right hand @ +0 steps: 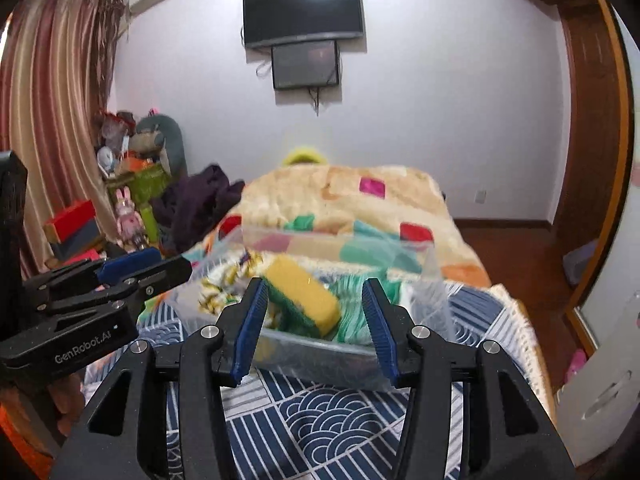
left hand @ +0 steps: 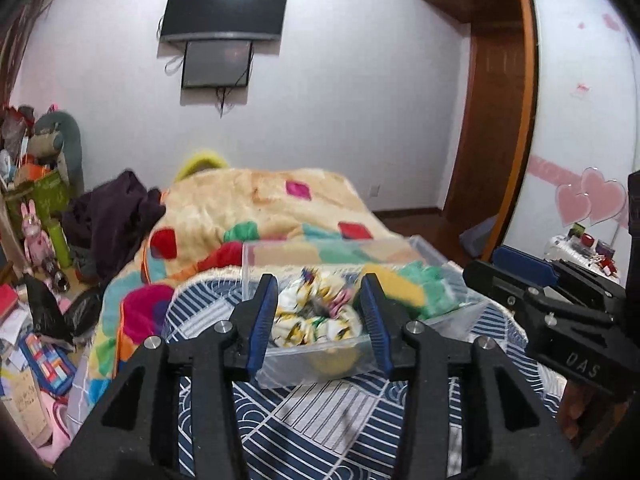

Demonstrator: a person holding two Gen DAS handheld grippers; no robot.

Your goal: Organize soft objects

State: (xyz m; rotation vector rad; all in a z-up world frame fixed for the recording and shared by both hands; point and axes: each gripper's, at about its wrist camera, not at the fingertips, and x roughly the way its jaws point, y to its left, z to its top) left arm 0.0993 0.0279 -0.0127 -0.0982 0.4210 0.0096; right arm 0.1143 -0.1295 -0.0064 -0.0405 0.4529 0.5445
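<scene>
Here, both grippers hang spread and empty over the blue-and-white patterned cloth (right hand: 320,412) — left gripper (left hand: 322,320), right gripper (right hand: 316,322). Ahead, the clear plastic bin (left hand: 320,364) holds a yellow-and-green sponge (right hand: 304,296), a green cloth (right hand: 354,316) and a white-and-yellow patterned fabric (left hand: 308,320).

Yellow-green sponge (right hand: 304,300) tilted atop cloths (left hand: 316,316) in bin (right hand: 320,354).

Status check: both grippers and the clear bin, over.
Left gripper open, empty. Right gripper open, empty. Clear plastic bin on the bed holds yellow-and-green sponge, patterned cloth, green cloth. Nothing blocking.
</scene>
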